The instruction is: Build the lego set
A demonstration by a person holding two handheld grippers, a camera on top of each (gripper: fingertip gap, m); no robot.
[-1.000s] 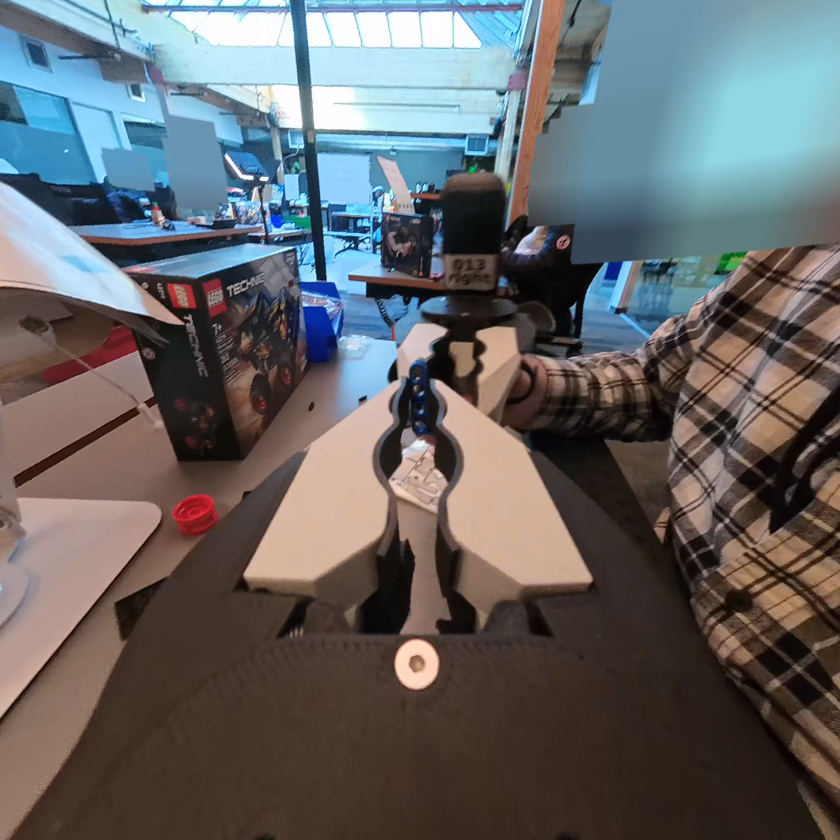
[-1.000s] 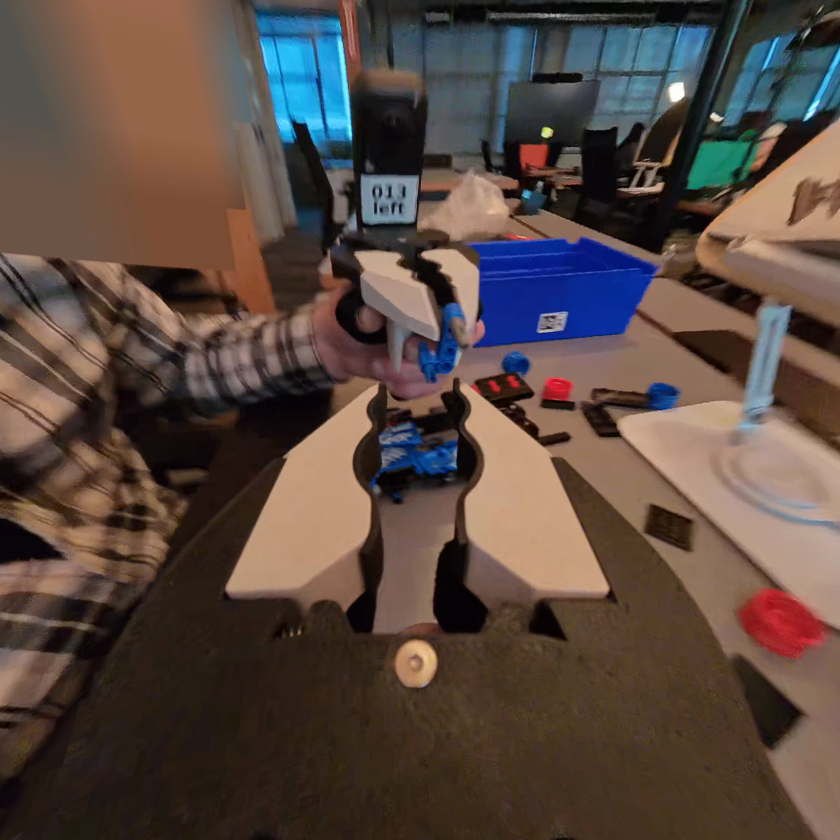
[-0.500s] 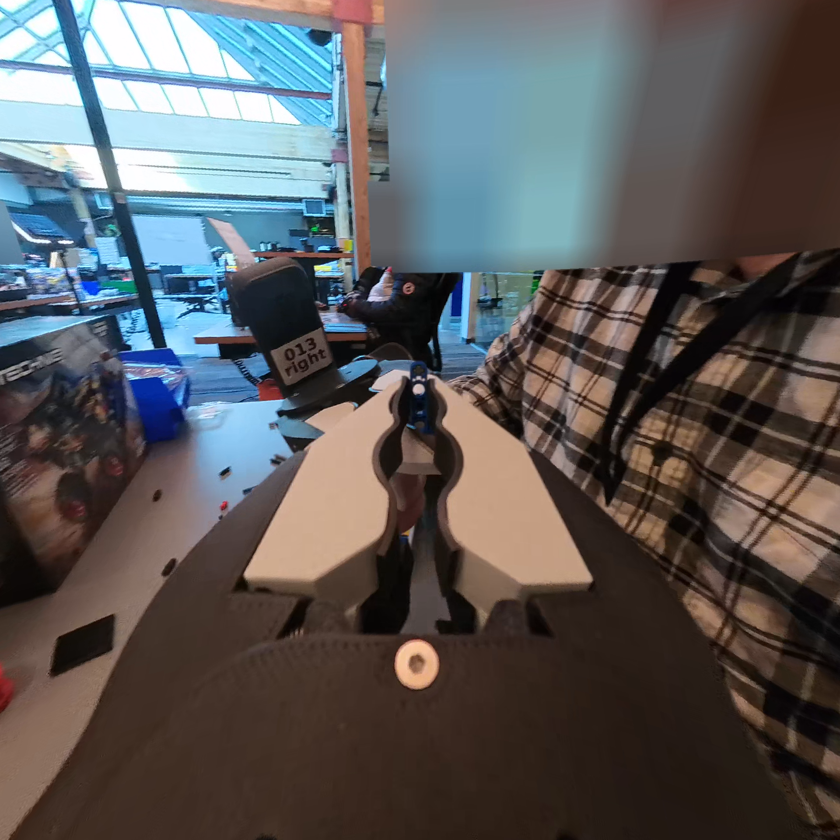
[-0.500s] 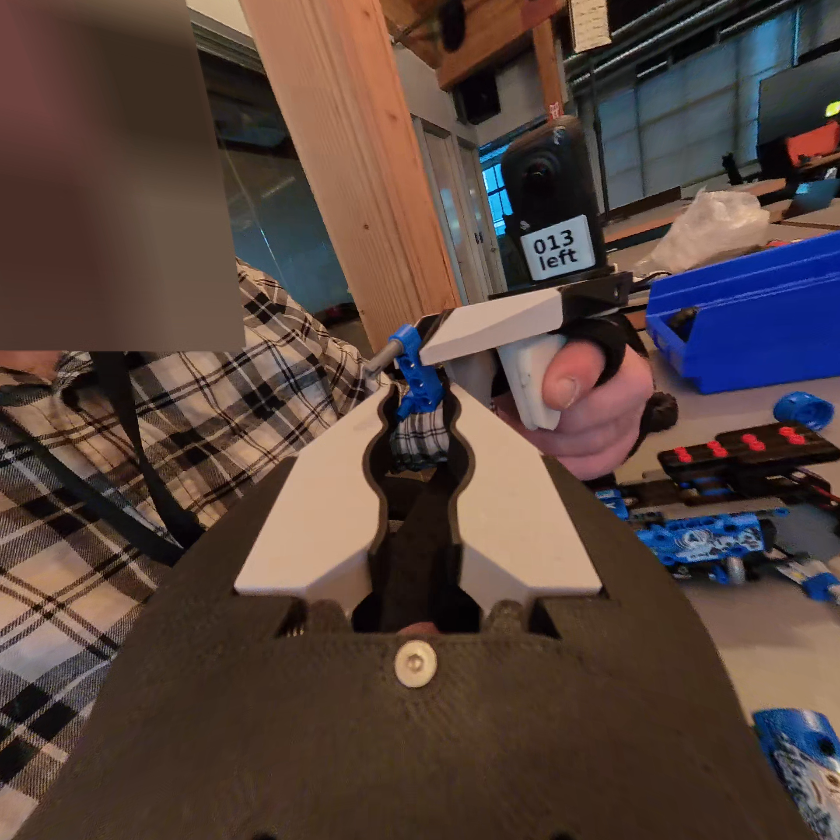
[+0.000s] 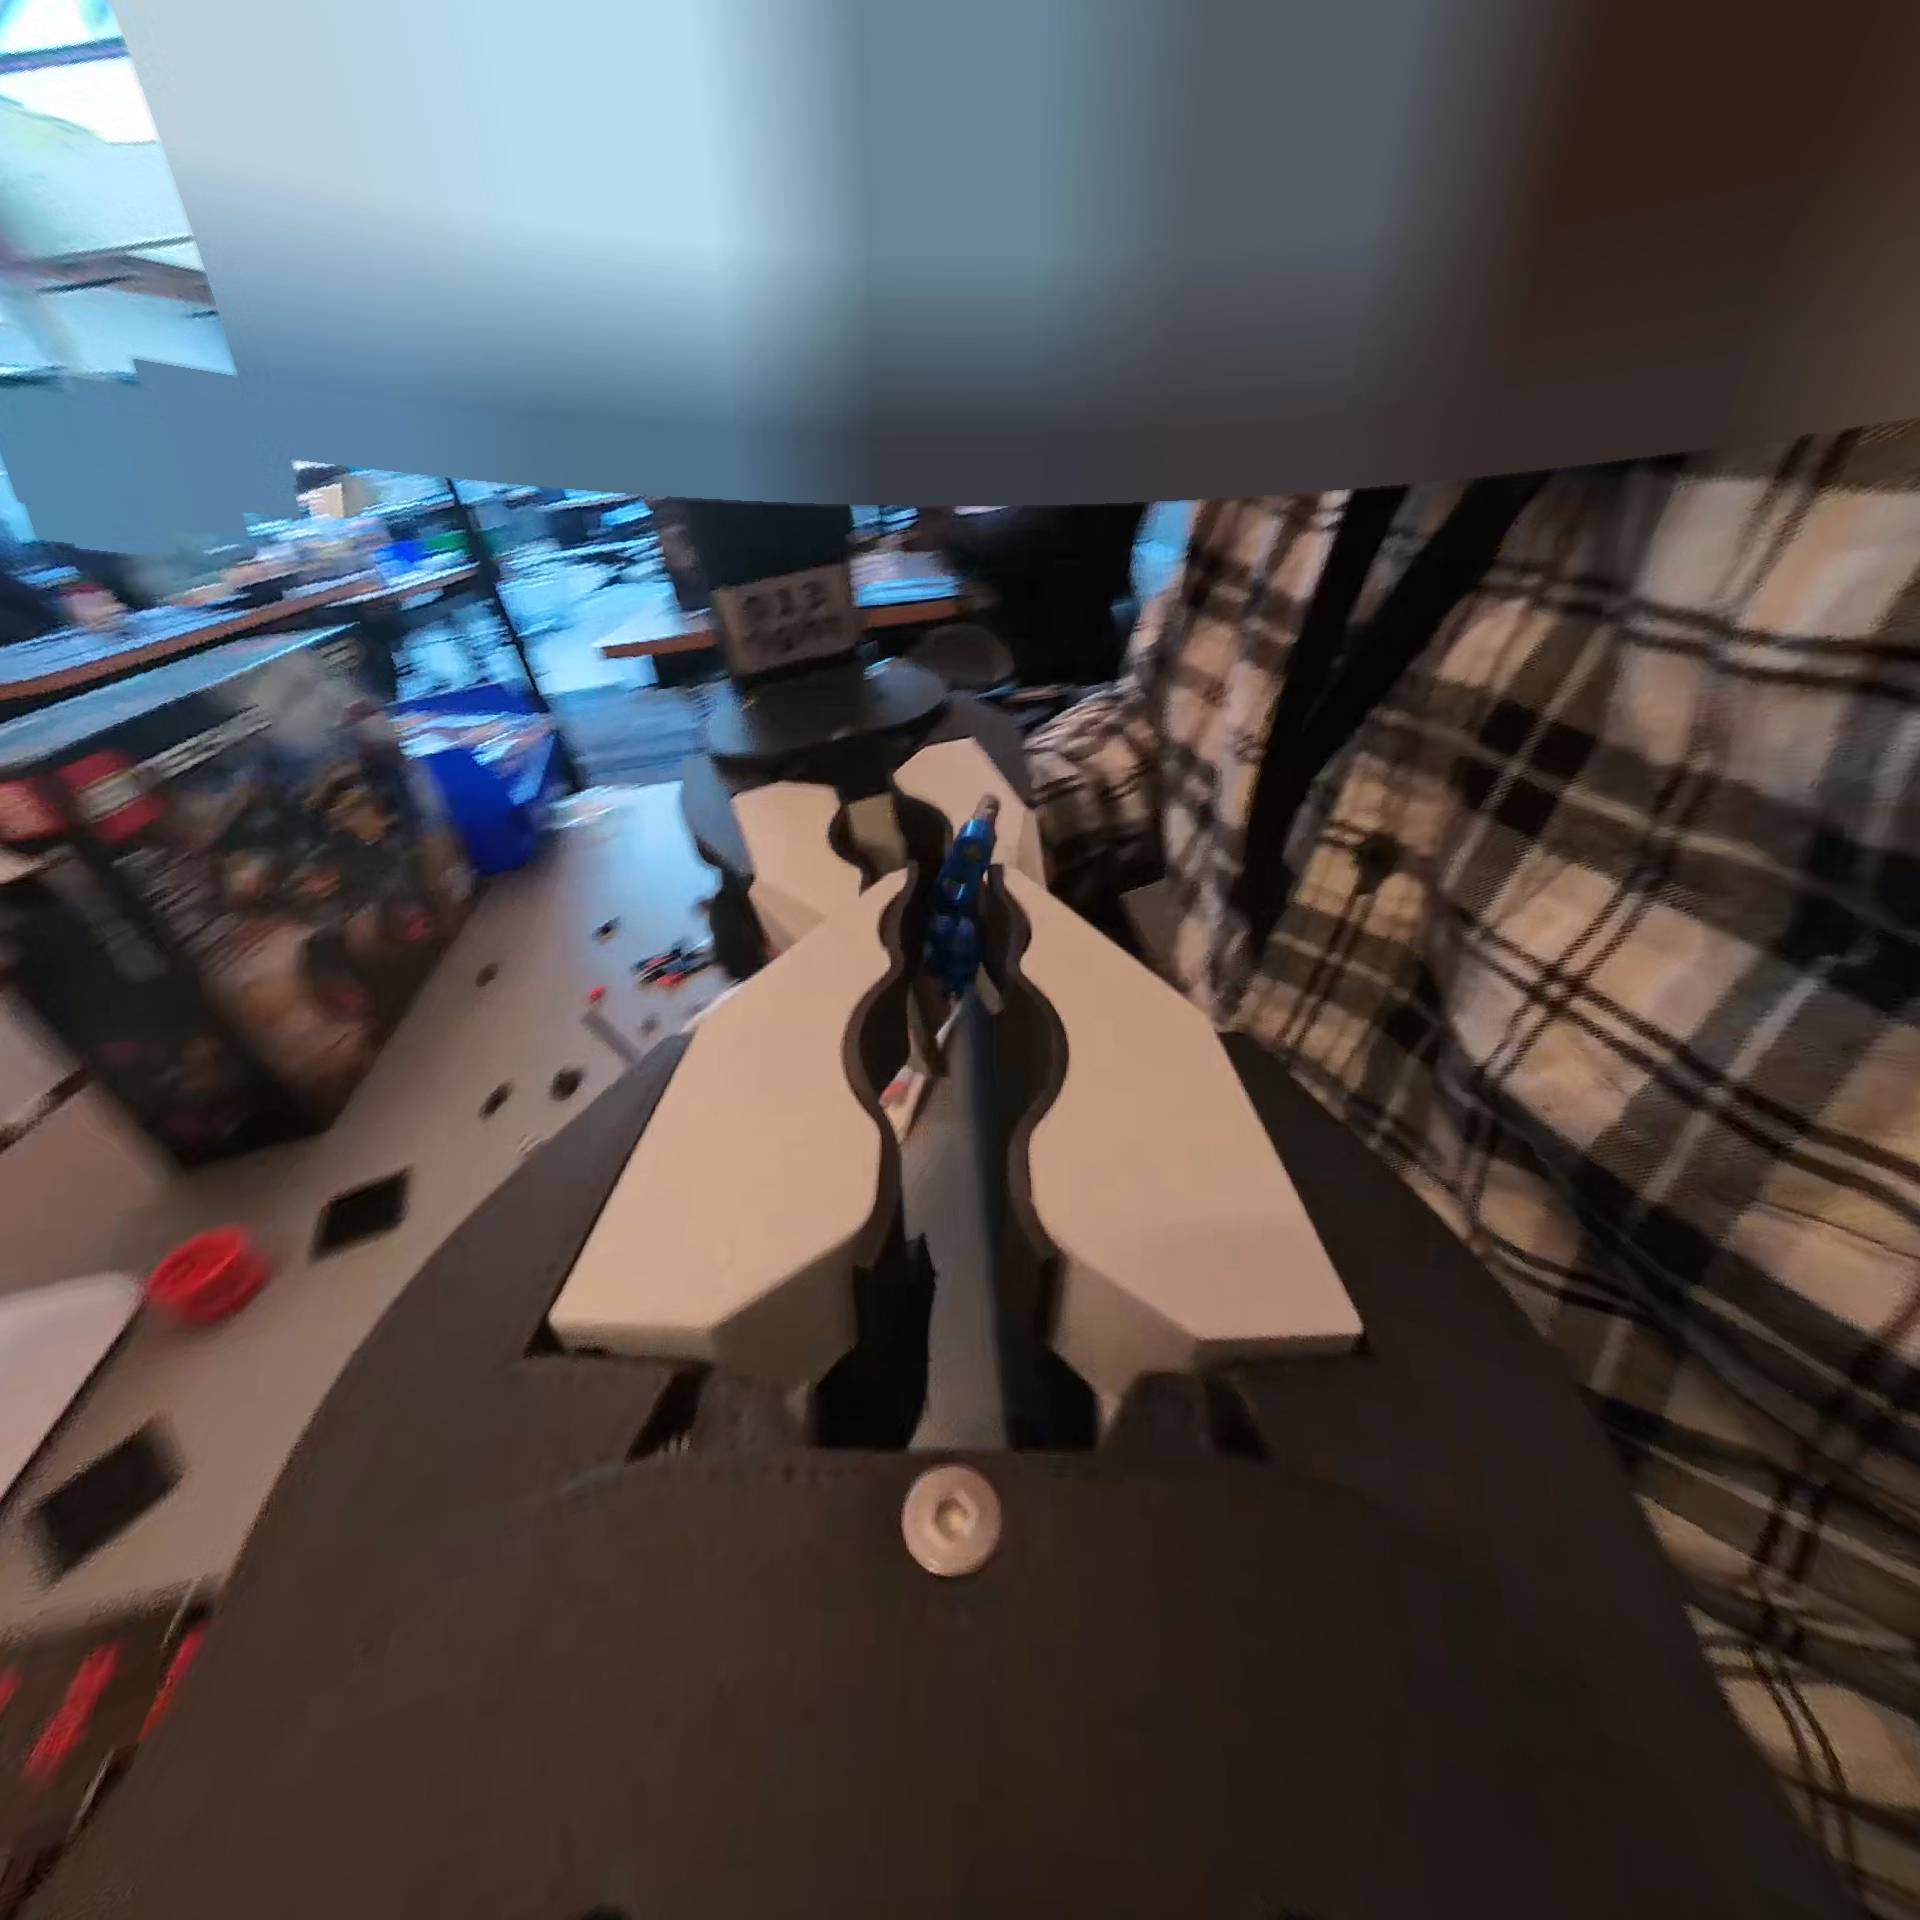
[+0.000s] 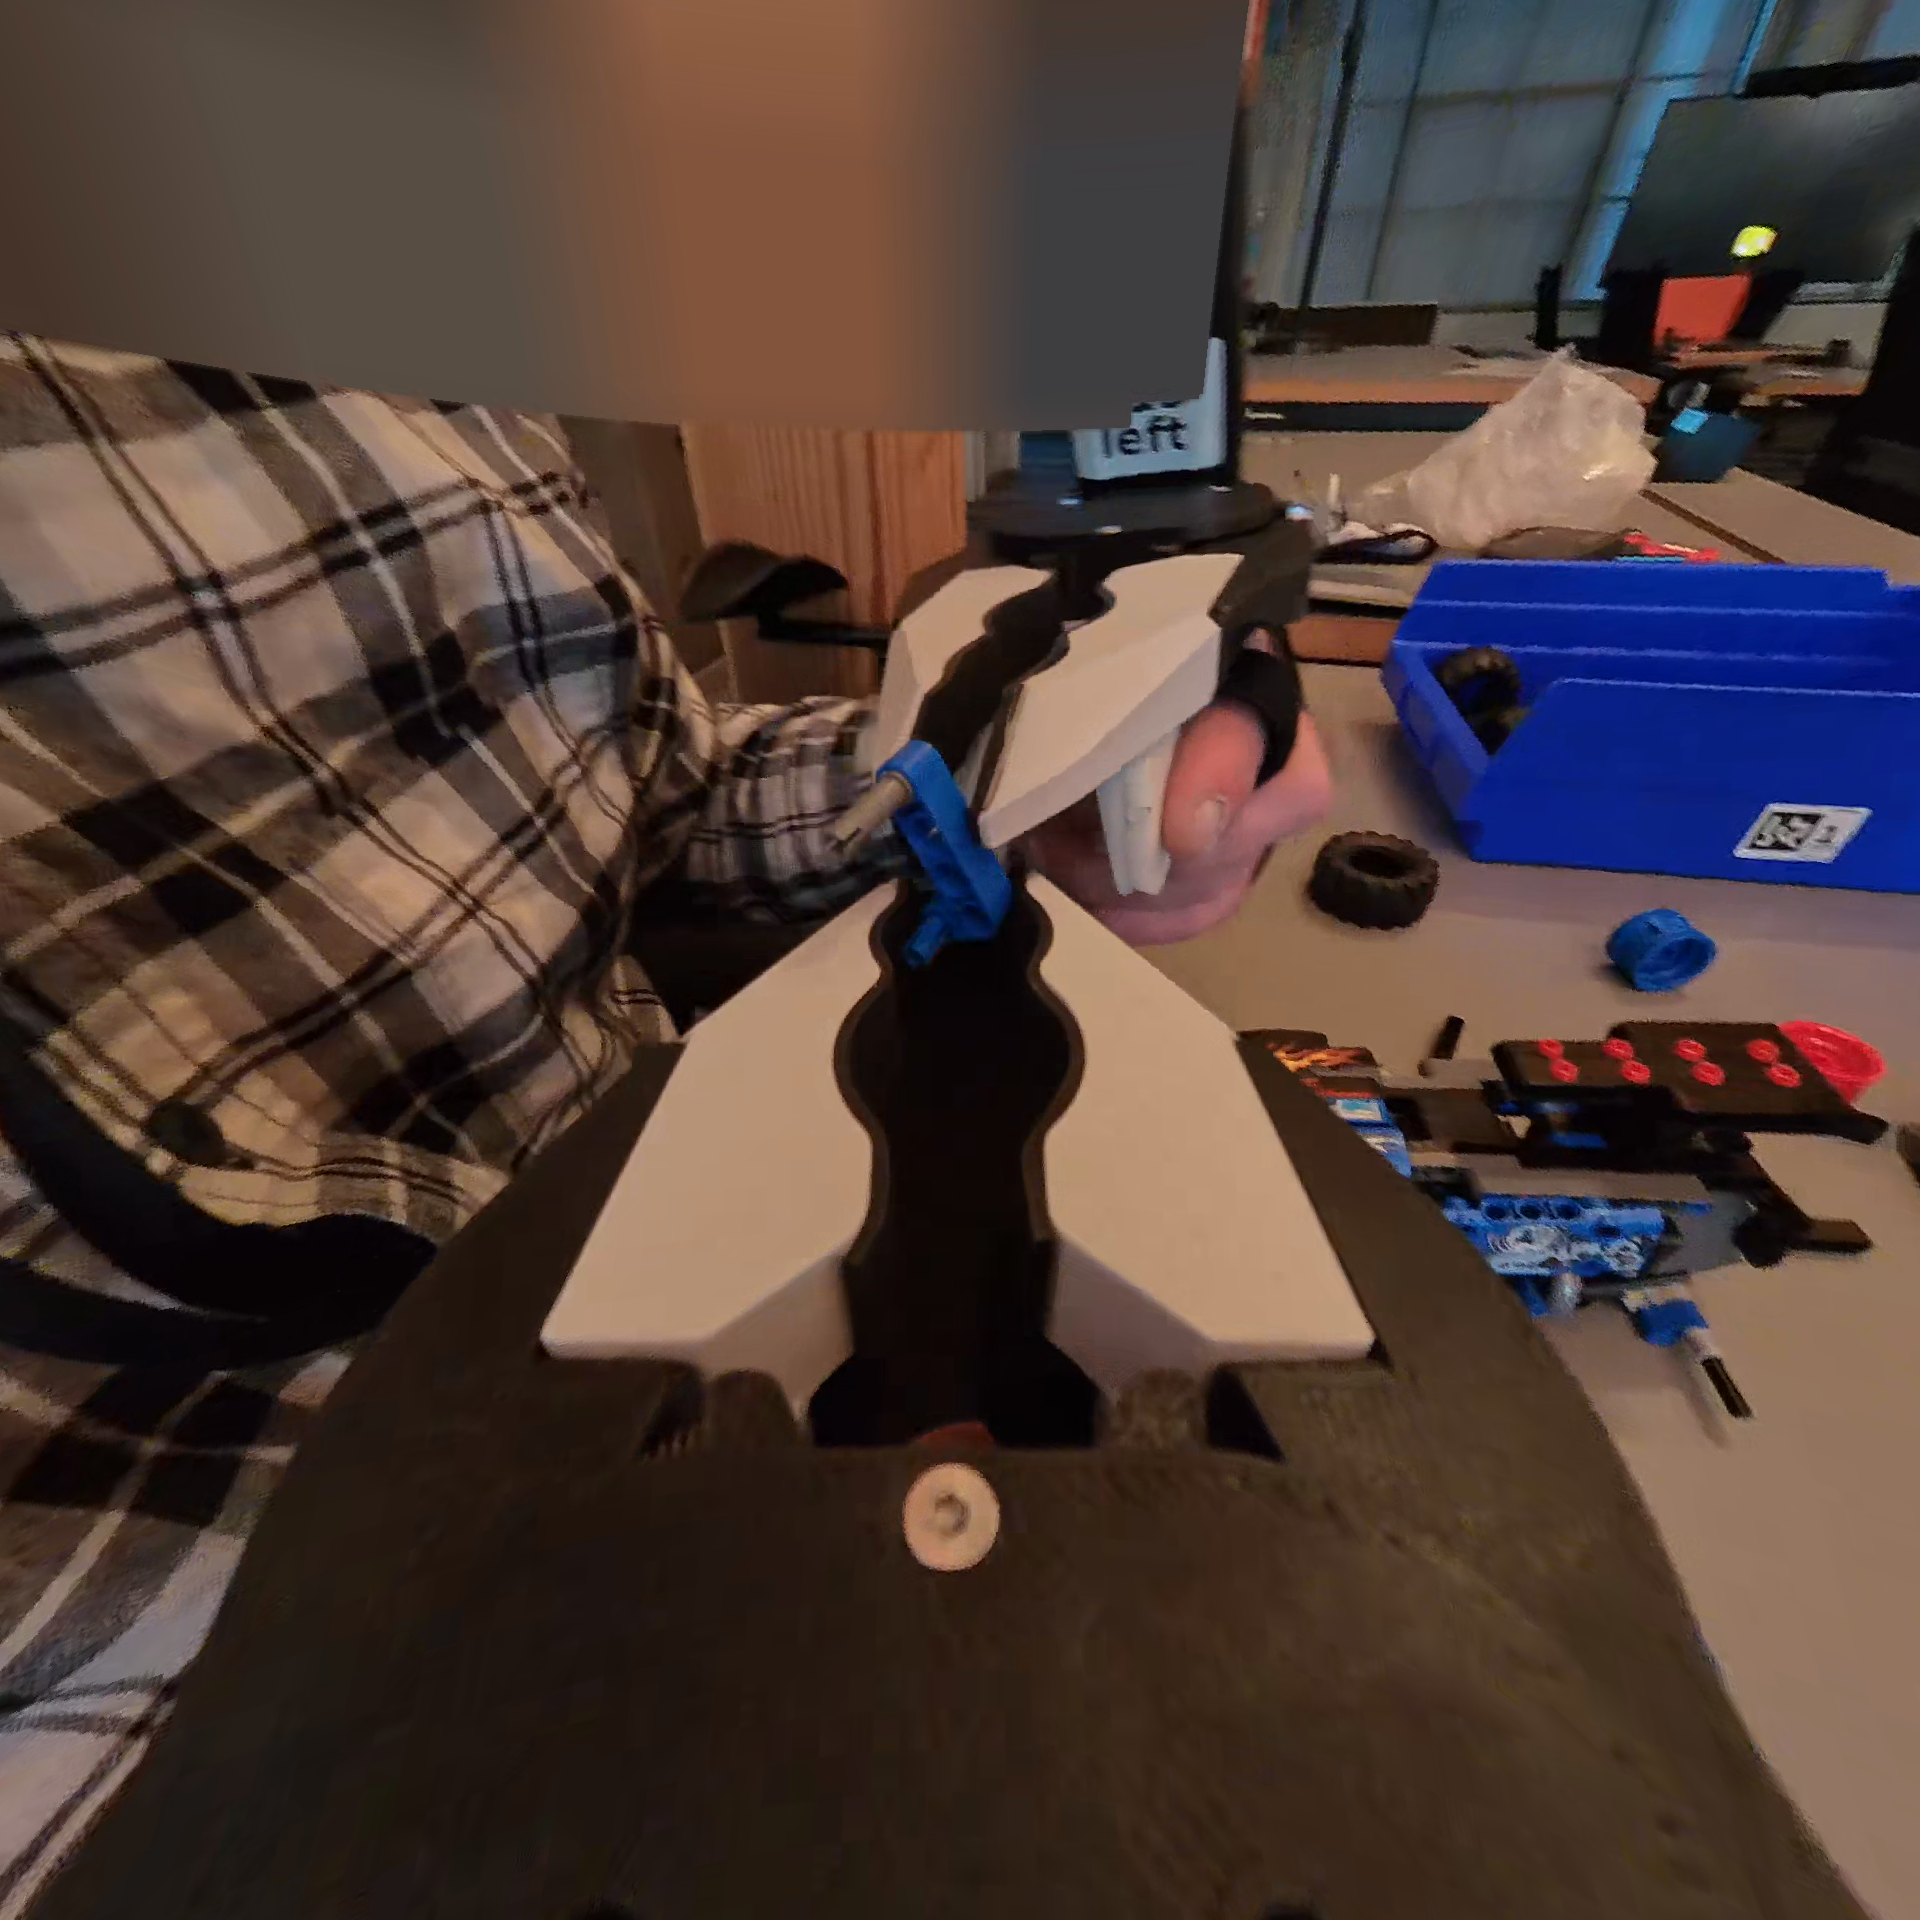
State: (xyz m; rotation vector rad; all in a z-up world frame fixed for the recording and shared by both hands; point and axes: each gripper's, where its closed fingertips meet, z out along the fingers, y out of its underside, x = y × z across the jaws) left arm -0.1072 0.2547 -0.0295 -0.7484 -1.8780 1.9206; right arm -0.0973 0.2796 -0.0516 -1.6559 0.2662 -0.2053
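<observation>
Between both grippers, small blue holed lego beam (image 6: 943, 854): left gripper (image 5: 954, 914) clamped on it, right gripper (image 6: 961, 914) closing round its lower end. Part-built blue-black lego chassis (image 6: 1579, 1174) on table awaits; loose wheels remain.

Left tool (image 5: 954, 914): two pale grey wedge-shaped fingers (image 5: 769, 1174) with wavy black inner edges, seated in a matte black, grainy printed body (image 5: 935, 1662); one silver socket-head screw (image 5: 951, 1525) at centre. Right tool (image 6: 961, 914): same build, same screw (image 6: 951, 1515). Each carries a black camera post with a white label. Person wears a black-and-white plaid shirt (image 6: 260, 675); black strap (image 5: 1309, 707) across the chest.
</observation>
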